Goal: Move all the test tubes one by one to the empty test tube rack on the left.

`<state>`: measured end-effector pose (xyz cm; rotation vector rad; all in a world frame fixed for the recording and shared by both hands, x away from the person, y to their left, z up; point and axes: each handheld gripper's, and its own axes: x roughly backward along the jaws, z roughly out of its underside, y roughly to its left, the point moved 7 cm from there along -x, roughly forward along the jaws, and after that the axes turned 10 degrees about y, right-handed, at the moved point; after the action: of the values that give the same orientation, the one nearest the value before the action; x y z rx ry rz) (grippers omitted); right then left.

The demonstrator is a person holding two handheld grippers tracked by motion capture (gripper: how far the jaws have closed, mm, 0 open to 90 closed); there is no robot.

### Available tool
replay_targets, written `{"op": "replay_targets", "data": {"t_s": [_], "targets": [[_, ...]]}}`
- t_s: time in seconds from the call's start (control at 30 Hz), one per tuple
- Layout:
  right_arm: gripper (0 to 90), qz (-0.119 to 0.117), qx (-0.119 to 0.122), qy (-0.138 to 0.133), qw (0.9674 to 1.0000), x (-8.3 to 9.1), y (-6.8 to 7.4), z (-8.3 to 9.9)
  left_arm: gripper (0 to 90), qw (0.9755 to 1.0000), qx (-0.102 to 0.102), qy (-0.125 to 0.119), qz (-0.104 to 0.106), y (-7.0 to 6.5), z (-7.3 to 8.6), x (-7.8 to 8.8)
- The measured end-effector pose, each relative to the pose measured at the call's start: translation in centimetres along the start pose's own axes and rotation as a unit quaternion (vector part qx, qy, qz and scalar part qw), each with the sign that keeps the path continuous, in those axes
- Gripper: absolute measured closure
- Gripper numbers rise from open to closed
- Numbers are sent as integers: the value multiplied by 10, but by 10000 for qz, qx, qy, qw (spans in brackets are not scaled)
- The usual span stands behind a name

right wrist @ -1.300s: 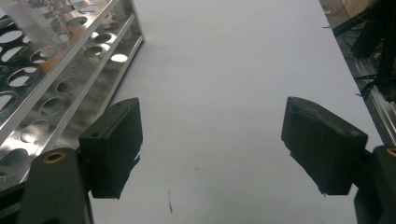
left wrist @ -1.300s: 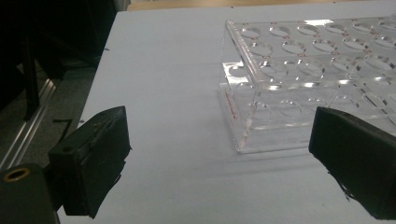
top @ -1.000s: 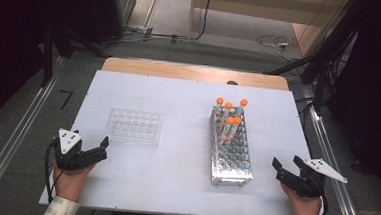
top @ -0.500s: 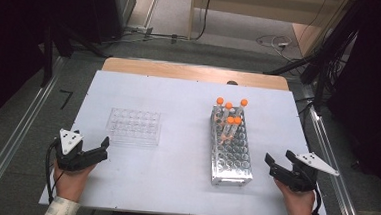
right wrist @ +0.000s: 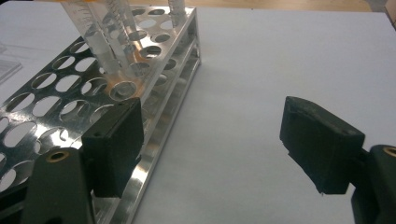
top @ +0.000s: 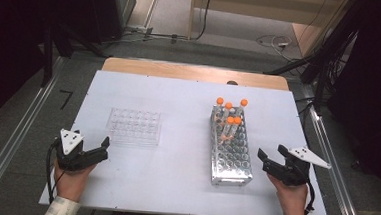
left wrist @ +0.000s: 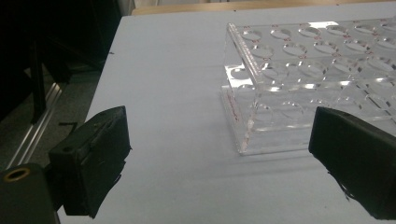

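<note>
A white table stands on a grey floor. A wooden strip edges its far side. Metal rails run along the floor on both sides of the table. Beyond it, cables lie before wooden furniture, with dark equipment alongside.

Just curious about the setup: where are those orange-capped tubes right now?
In the high view, the orange-capped tubes stand at the far end of the metal rack, right of the clear plastic rack.
</note>
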<state>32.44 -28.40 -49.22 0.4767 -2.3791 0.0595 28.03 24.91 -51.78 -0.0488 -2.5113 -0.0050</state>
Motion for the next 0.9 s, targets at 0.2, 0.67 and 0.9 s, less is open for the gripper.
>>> {"op": "replay_targets", "data": {"t_s": [0.2, 0.67, 0.9], "targets": [[206, -57, 109, -28, 9999, -4, 6, -8, 56, 10000, -6, -6, -6, -1, 0, -1], [234, -260, 400, 87, 9988, -23, 26, -27, 56, 10000, 24, -2, -30, 0, 0, -1], [320, -433, 641, 91, 9970, -37, 40, -41, 56, 10000, 31, -7, -33, 0, 0, -1]]}}
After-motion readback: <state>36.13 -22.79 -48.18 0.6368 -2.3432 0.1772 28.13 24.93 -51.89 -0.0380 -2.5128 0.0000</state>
